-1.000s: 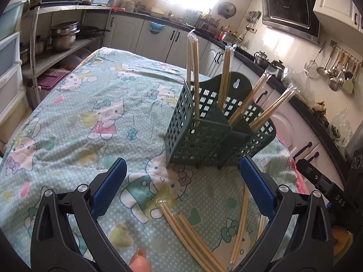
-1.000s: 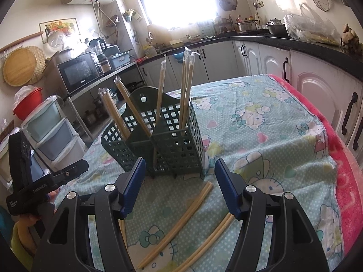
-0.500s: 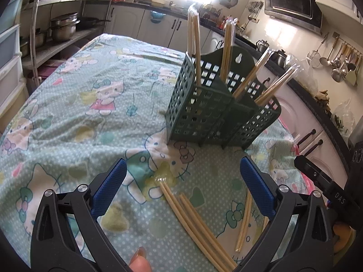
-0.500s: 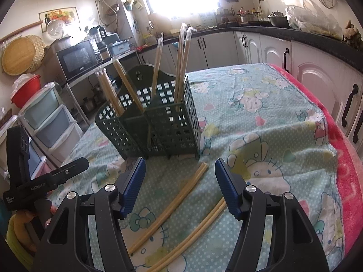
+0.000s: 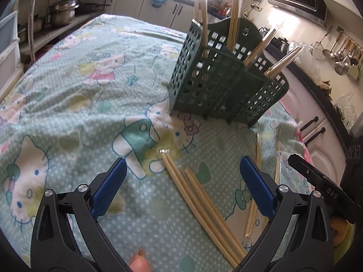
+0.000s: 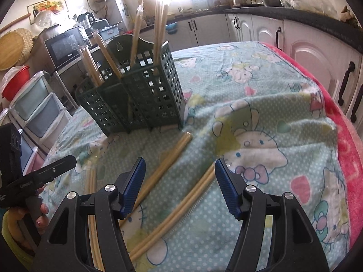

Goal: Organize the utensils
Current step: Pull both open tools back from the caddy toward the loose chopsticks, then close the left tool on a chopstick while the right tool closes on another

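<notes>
A dark green lattice utensil holder point(image 5: 226, 83) point(image 6: 136, 95) stands on the cartoon-cat tablecloth, with several wrapped pairs of bamboo chopsticks point(image 5: 233, 20) upright in its compartments. More wrapped chopstick pairs lie flat on the cloth in front of it point(image 5: 199, 199) point(image 6: 168, 161) point(image 6: 179, 208). My left gripper point(image 5: 183, 181) hangs open just above the loose pairs, one pair lying between its blue pads. My right gripper point(image 6: 180, 181) is open too, low over two loose pairs, holding nothing.
The table's far right side drops off under a pink blanket edge point(image 6: 340, 117), with white cabinets point(image 6: 317, 52) beyond. A shelf with pots point(image 5: 61, 11) and plastic drawers point(image 6: 38, 104) stand on the other side. The other hand-held gripper shows at each view's edge point(image 5: 322, 188) point(image 6: 34, 176).
Both grippers have sunk toward the cloth and tipped further down, so the holder and loose chopsticks look larger and closer. Jaws stayed open; nothing was picked up.
</notes>
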{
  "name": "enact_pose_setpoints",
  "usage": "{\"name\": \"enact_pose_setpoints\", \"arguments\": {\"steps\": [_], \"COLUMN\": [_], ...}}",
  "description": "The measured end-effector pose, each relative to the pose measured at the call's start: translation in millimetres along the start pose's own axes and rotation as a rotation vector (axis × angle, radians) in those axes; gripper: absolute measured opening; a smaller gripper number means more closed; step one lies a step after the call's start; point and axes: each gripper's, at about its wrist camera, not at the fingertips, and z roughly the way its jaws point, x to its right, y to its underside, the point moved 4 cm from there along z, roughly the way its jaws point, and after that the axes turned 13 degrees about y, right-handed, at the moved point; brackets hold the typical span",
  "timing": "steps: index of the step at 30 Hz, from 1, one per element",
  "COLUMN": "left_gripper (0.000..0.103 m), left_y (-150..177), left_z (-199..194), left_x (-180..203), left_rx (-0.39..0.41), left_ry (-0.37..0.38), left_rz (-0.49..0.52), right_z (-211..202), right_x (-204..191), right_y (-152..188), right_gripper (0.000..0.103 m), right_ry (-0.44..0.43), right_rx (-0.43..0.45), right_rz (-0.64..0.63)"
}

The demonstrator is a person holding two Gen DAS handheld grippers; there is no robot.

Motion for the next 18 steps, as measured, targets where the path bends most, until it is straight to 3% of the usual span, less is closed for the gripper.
{"name": "enact_pose_setpoints", "arguments": {"steps": [7,14,18], "left_gripper": [0.057,0.049,0.034], "left_y": [6.6,-2.5,-7.1], "left_z": [14.2,23.4,30.0], "left_x": [-7.9,-18.7,-24.9], "left_rx": [-0.058,-0.061,-0.062], "left_ry": [0.06,0.082,0.061], "left_rz": [-0.065,-0.132,-0.146], "right_z": [8.1,16.3,22.5], "right_x": [5.3,8.6,10.7], "right_y": [8.5,11.1,11.7], "right_gripper": [0.061,0.061,0.061], "right_ry": [0.004,0.013,0.025], "right_rx": [-0.033,-0.069,-0.089], "right_rz": [0.008,0.015,0.02]}}
